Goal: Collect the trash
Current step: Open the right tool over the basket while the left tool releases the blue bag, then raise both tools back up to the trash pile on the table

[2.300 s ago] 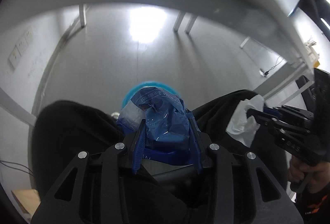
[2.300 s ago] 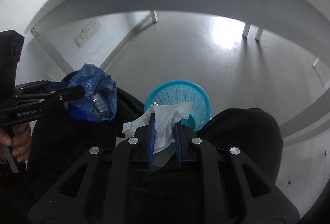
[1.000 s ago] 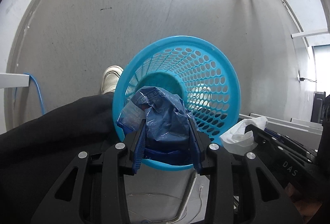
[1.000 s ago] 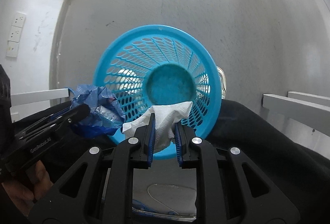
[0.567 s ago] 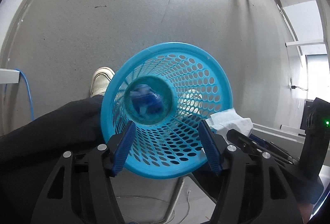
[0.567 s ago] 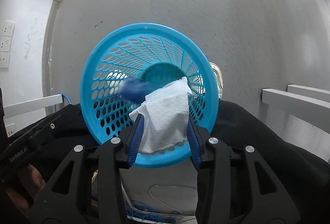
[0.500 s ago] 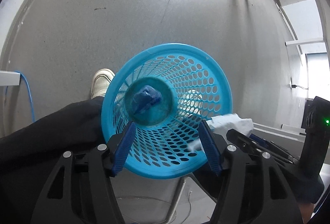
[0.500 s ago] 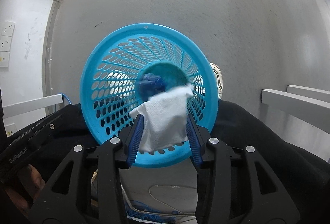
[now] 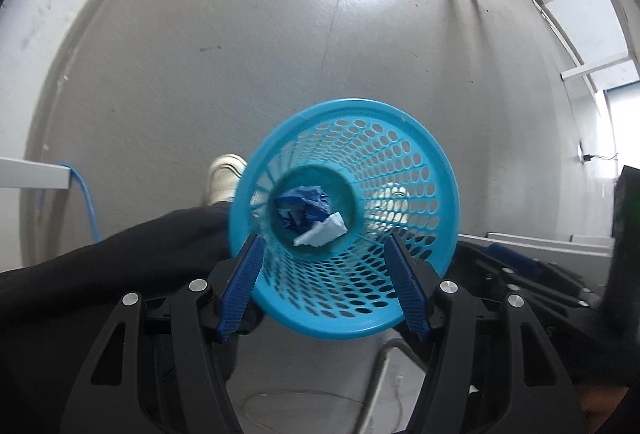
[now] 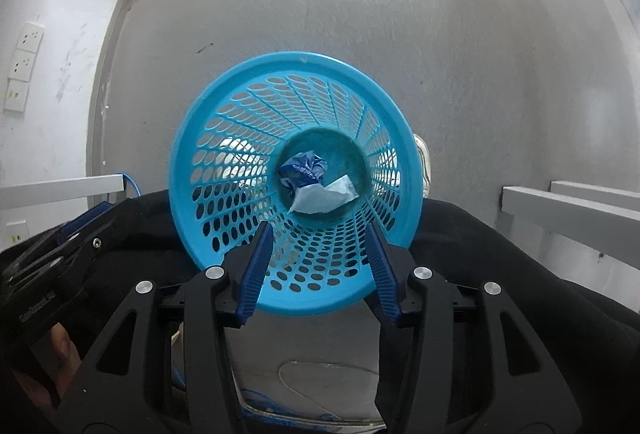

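Both claws, left claw (image 9: 324, 286) and right claw (image 10: 318, 266), hang released above the blue basket (image 10: 200, 138); inside, the white tissue (image 10: 320, 196) lies at 4 o'clock of the blue wrapper (image 10: 302, 166).

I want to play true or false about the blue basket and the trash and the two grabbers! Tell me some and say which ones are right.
1. The blue wrapper lies at the bottom of the basket. True.
2. The white tissue is pinched in the right gripper. False: it lies in the basket, beside the wrapper.
3. The left gripper is open and holds nothing. True.
4. The basket is red. False: it is light blue with holes in its wall.
5. A white shoe shows beside the basket. True.
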Action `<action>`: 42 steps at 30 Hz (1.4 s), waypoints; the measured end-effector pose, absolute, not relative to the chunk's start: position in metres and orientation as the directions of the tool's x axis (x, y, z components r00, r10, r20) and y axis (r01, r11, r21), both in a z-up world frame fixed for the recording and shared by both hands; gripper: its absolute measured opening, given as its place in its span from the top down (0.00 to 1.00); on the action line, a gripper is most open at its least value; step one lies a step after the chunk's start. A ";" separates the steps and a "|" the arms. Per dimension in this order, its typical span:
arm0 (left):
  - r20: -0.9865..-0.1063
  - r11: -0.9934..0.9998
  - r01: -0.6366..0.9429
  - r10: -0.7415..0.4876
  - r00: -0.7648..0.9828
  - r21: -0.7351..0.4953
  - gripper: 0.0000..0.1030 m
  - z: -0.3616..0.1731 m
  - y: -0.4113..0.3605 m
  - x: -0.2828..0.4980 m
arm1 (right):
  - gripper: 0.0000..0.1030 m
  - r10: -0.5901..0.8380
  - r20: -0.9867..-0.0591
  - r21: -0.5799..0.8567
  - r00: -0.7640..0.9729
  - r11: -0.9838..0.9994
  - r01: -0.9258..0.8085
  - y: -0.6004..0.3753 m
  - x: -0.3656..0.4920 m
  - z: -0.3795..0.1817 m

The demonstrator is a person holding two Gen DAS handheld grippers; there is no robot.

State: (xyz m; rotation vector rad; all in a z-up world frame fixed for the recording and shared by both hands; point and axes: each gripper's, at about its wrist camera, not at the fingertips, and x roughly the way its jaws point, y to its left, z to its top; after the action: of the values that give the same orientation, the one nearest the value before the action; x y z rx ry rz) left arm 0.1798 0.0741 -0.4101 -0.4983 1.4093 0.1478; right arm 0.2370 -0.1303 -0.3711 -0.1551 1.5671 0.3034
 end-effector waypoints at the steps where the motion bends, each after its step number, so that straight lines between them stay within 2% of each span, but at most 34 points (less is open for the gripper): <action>1: -0.966 0.889 -0.387 -0.188 0.177 -0.244 0.39 -0.406 0.074 0.177 | 0.54 0.094 -0.995 0.093 -0.012 0.952 -0.291 -0.131 0.234 -0.366; 13: -0.953 0.921 -0.338 -0.092 0.288 -0.192 0.38 -0.347 0.068 0.132 | 0.43 0.131 -0.982 0.072 0.134 0.923 -0.378 -0.134 0.181 -0.295; 20: -0.920 0.942 -0.304 -0.014 0.391 -0.144 0.35 -0.304 0.057 0.094 | 0.35 0.162 -0.958 0.042 0.238 0.896 -0.442 -0.138 0.140 -0.250; 25: -0.888 0.960 -0.263 0.037 0.458 -0.095 0.32 -0.269 0.042 0.063 | 0.34 0.200 -0.942 0.049 0.270 0.877 -0.478 -0.145 0.112 -0.221; 30: -0.870 0.972 -0.223 0.045 0.491 -0.076 0.31 -0.236 0.034 0.028 | 0.29 0.240 -0.912 0.033 0.333 0.851 -0.524 -0.162 0.077 -0.177; 37: -0.779 0.977 -0.136 -0.043 0.625 -0.163 0.25 -0.172 0.030 -0.027 | 0.21 0.351 -0.836 0.084 0.422 0.842 -0.533 -0.207 0.033 -0.113; 42: -0.685 0.981 -0.115 -0.024 0.729 -0.157 0.20 -0.120 0.037 -0.054 | 0.19 0.402 -0.762 0.077 0.508 0.835 -0.544 -0.223 0.012 -0.061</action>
State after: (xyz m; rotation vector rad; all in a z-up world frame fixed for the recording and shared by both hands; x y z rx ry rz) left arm -0.0539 0.0369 -0.1197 -0.1942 0.7542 0.0503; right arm 0.0119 -0.2229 -0.0610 -0.1812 0.8663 0.5736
